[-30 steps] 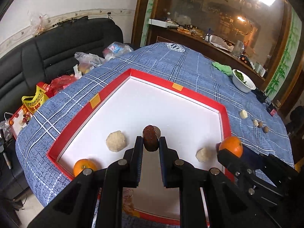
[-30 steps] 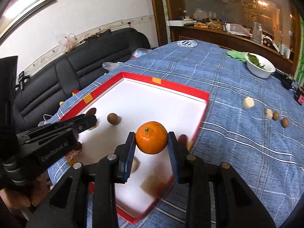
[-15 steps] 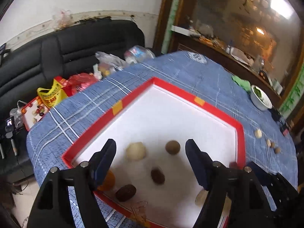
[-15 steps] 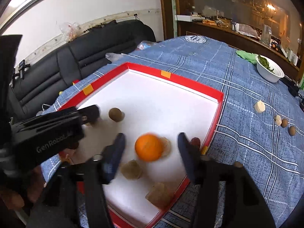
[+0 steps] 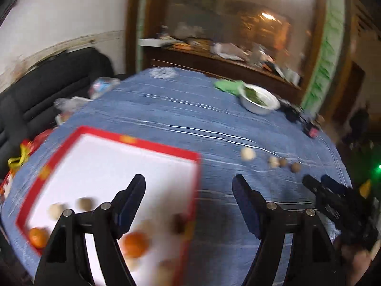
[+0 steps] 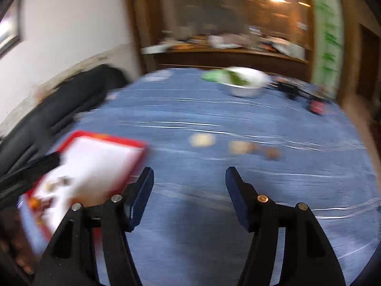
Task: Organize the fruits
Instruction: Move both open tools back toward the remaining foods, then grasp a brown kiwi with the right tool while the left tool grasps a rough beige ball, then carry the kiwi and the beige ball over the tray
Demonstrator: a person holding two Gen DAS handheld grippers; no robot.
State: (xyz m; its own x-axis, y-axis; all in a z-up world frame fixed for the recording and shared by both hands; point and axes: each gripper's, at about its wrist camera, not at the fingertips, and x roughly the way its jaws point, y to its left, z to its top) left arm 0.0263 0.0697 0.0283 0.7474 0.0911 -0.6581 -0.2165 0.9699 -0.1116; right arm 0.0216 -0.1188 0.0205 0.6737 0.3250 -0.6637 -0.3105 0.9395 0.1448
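A red-rimmed white tray [image 5: 195, 166] lies at the left on the blue cloth. It holds two oranges [image 5: 135, 244] [image 5: 38, 237], a pale ball [image 5: 56, 211], a brown fruit [image 5: 85, 203] and other blurred pieces. My left gripper [image 5: 189, 183] is open and empty, hanging over the tray's right rim. Several small loose fruits lie on the cloth ahead: a pale one [image 5: 247, 153], another pale one [image 5: 273, 161] and a brown one [image 5: 296, 167]. My right gripper [image 6: 189, 174] is open and empty over bare cloth, short of the blurred loose fruits [image 6: 202, 140]. It also shows at the right of the left wrist view [image 5: 316, 181].
A white bowl of greens [image 5: 259, 101] and a green cloth [image 5: 226, 85] sit at the far side of the table. Dark gadgets [image 5: 293, 115] lie near its right edge. A black sofa [image 5: 47, 88] with bags stands left of the table.
Both grippers opened: the dark fruit and the orange they held now lie in the tray. Both hands then swung right, off the tray toward the loose fruits on the cloth.
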